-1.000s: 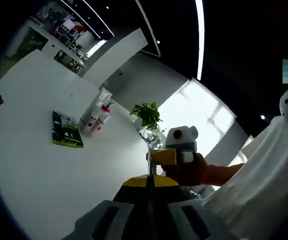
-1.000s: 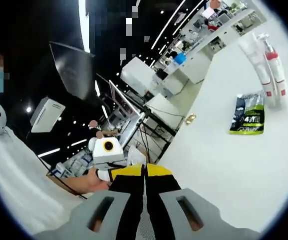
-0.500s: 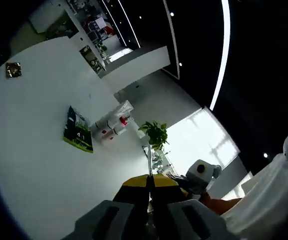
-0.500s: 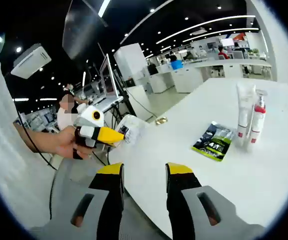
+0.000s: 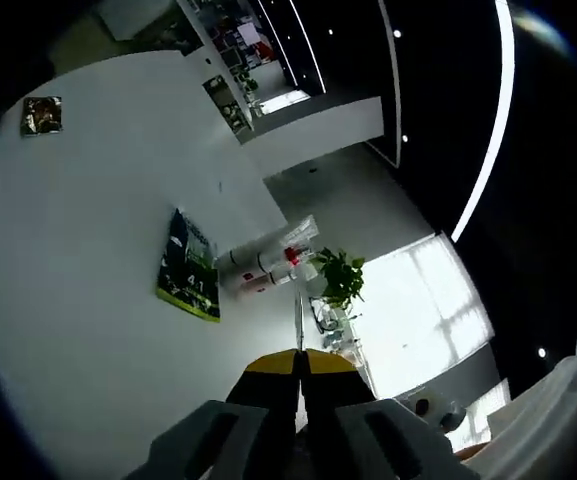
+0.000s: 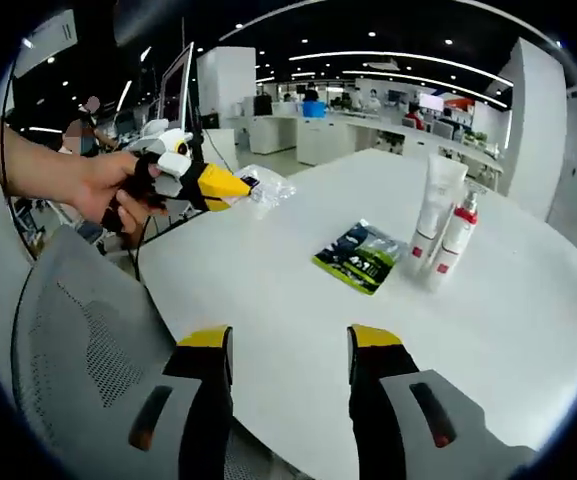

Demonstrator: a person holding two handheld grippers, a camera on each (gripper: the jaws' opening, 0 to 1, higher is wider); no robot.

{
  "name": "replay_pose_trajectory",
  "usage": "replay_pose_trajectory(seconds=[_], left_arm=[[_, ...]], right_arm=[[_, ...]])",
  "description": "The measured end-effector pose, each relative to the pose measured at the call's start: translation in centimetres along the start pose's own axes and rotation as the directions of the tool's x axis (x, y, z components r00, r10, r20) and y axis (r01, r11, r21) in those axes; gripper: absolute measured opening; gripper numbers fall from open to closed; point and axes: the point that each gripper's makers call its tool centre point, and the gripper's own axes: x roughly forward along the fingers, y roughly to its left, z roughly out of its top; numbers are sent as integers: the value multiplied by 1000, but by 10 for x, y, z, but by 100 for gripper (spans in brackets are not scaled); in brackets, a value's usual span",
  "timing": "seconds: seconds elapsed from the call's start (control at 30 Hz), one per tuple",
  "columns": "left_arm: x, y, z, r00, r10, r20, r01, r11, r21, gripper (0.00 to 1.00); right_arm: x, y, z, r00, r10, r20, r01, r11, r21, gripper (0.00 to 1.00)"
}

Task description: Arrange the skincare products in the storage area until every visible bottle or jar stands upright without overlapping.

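White tube (image 6: pixel 436 215) & red-capped pump bottle (image 6: pixel 452 240) stand upright, side by side on white table (image 6: pixel 298 320), green sachet (image 6: pixel 360 257) flat just beside. Right gripper (image 6: pixel 288 345) jaws wide, empty, off the products, prob. lining up an approach. Left gripper (image 6: pixel 233 184) jaws closed, nothing held.

This is a large open-plan office or showroom floor. In the right gripper view, rows of white desks (image 6: pixel 348 135) run back through the room, with people seated or standing at them, under a dark ceiling crossed by long strip lights (image 6: pixel 408 55) and small spotlights. A computer monitor (image 6: pixel 176 90) stands near the edge of the wide white surface (image 6: pixel 528 300), and a grey mesh office chair (image 6: pixel 78 350) sits just in front of it. In the left gripper view, a potted green plant (image 5: pixel 340 275) stands before a bright window (image 5: pixel 428 300).
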Motion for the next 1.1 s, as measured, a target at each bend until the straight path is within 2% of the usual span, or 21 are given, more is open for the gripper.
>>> replay_pose_trajectory(seconds=[0.07, 0.13, 0.17, 0.2, 0.27, 0.43, 0.57, 0.67, 0.73, 0.83, 0.9, 1.1], left_arm=[[2, 6, 13, 1000, 5, 27, -4, 999, -46, 1], [4, 13, 22, 999, 18, 34, -16, 999, -52, 1], [5, 15, 26, 999, 19, 37, -17, 998, -57, 1], [6, 18, 29, 999, 19, 36, -17, 998, -62, 1], [10, 25, 38, 999, 34, 36, -32, 997, -69, 1], [25, 43, 53, 997, 81, 17, -80, 995, -57, 1], [35, 53, 59, 993, 111, -28, -112, 993, -33, 1], [44, 61, 67, 993, 117, -34, -118, 992, -34, 1], [49, 73, 76, 990, 137, -26, -138, 989, -47, 1], [57, 82, 85, 987, 157, -24, -158, 986, -51, 1], [65, 87, 89, 985, 169, -37, -170, 984, -54, 1], [79, 104, 95, 970, 227, -92, -231, 973, -30, 1]], right_arm=[[-4, -5, -2, 1000, -30, -8, 30, 999, -44, 40], [-8, -8, -13, 998, -38, -50, 34, 996, -82, 40], [-11, -12, -18, 996, -64, -69, 56, 992, -115, 40], [-15, -22, -24, 988, -123, -96, 104, 977, -185, 38], [-20, -29, -23, 983, -169, -72, 143, 951, -273, 34], [-19, -31, -26, 983, -175, -61, 155, 957, -247, 36], [-18, -30, -18, 986, -169, -15, 160, 955, -250, 37], [-16, -28, -23, 986, -161, -44, 144, 953, -267, 38], [-16, -25, -20, 989, -149, -25, 137, 953, -270, 39], [-15, -25, -23, 989, -143, -41, 128, 958, -258, 39], [-16, -27, -22, 990, -140, -31, 130, 968, -214, 38], [-16, -30, -24, 987, -158, -38, 146, 966, -212, 38]])
